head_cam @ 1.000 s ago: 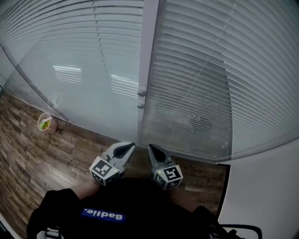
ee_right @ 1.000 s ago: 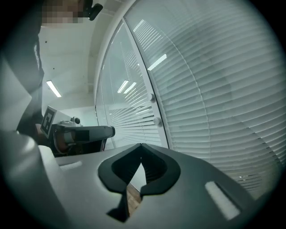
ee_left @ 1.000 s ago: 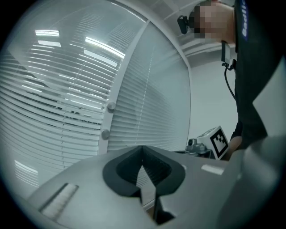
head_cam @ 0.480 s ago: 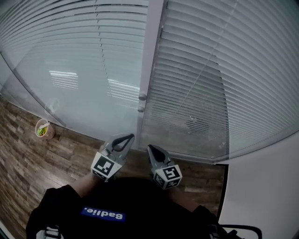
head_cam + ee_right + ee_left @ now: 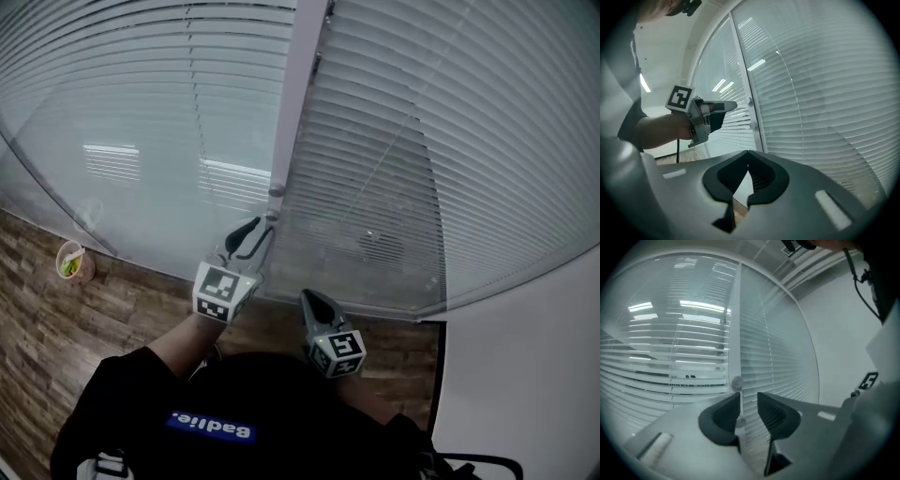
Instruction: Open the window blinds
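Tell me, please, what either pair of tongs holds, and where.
Nothing. The left tongs have just been opening, a frame knob between them ungripped; the right tongs are shut, empty.

Left hand-held gripper (image 5: 251, 231) just opening, right hand-held gripper (image 5: 310, 300) closed

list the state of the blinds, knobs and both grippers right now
left blinds: lowered, slats look partly see-through
right blinds: lowered, slats shut
knobs: untouched
left gripper: fingers have just been opening, apart, nothing between them, short of the knobs
right gripper: fingers together, empty
cup: upright on the floor
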A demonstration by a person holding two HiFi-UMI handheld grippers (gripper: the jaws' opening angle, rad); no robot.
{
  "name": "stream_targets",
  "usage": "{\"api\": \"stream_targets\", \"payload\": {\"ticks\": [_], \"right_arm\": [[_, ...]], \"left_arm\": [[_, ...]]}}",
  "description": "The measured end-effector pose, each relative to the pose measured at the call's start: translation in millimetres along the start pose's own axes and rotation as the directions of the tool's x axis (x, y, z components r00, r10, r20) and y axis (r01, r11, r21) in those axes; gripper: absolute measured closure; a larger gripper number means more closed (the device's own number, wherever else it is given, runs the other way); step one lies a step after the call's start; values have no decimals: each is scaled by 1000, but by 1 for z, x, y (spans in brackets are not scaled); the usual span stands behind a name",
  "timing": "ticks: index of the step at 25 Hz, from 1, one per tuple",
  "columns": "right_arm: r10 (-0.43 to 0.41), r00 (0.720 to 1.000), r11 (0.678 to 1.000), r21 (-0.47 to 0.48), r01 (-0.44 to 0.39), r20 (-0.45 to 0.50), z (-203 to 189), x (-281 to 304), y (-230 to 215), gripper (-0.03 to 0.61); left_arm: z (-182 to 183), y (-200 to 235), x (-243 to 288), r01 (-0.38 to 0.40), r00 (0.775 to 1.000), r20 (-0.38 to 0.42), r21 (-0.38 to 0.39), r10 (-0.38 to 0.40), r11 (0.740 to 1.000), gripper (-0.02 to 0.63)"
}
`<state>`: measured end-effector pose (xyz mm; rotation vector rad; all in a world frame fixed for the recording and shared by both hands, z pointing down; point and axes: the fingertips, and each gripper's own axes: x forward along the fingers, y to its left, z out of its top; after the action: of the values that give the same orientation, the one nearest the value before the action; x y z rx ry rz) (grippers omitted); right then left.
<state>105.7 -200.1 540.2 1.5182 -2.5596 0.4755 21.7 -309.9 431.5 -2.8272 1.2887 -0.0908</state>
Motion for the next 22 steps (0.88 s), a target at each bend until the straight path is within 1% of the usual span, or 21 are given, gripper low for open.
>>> {"api": "stream_targets", "payload": {"ticks": [2, 5, 8, 11, 18, 20, 22], "right_arm": [[9, 1000, 1000, -20, -9, -6, -3, -1, 2, 575], [-5, 1000, 1000, -31, 4, -16, -9, -3, -2, 575], [-24, 999, 999, -29, 23, -22, -7, -9, -7, 575], [-16, 999, 999, -38, 15, -30, -8, -14, -7, 574], [-28, 999, 999, -43, 26, -47, -13, -23, -19, 571], [-23, 998, 999, -42, 21, -55, -16, -24, -19, 571], [-19, 998, 999, -43, 16, -62, -17, -23, -19, 572]], "left_arm": [[0, 6, 8, -28, 1000, -1, 8, 28, 1000, 493], [2, 16, 21, -86, 996, 10, 20, 86, 996, 450], [14, 19, 35, -120, 992, 34, 18, 120, 993, 421], [26, 22, 42, -149, 987, 67, 6, 149, 989, 395], [22, 27, 53, -215, 976, 44, 45, 213, 976, 393], [22, 27, 57, -219, 975, 42, 50, 217, 975, 396], [23, 26, 60, -219, 975, 41, 64, 216, 974, 415]]}}
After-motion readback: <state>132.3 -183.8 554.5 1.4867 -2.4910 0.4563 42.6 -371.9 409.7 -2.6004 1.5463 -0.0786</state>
